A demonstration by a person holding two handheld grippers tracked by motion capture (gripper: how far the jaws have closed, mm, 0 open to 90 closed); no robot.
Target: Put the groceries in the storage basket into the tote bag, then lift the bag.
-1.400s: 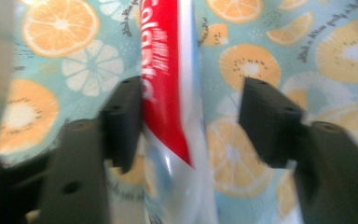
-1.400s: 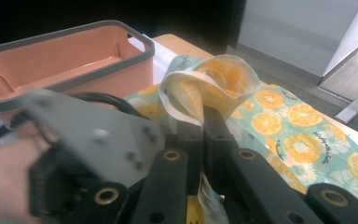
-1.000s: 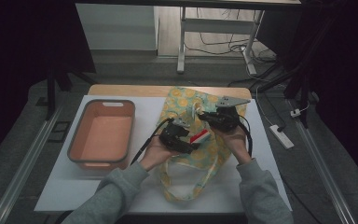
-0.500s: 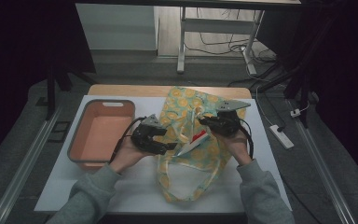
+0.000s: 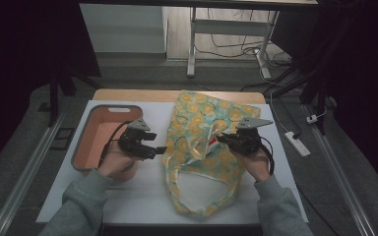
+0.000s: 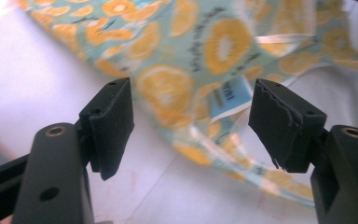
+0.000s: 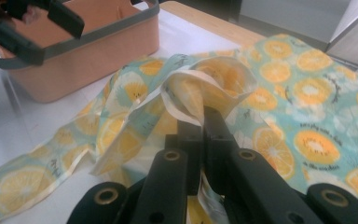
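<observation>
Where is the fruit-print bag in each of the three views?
High view: the fruit-print bag lies mid-table, right of the basket.
Left gripper view: it fills the upper half, beyond the open tongs.
Right gripper view: it spreads across the centre, its edge pinched.
Shared landmark: the bag's orange-slice print.

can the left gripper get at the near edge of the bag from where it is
Probably yes. The left gripper is open, its fingers spread with nothing between them, and the fruit-print bag lies just ahead on the white table. Nothing sits between them; the right gripper pinches the bag's far side.
</observation>
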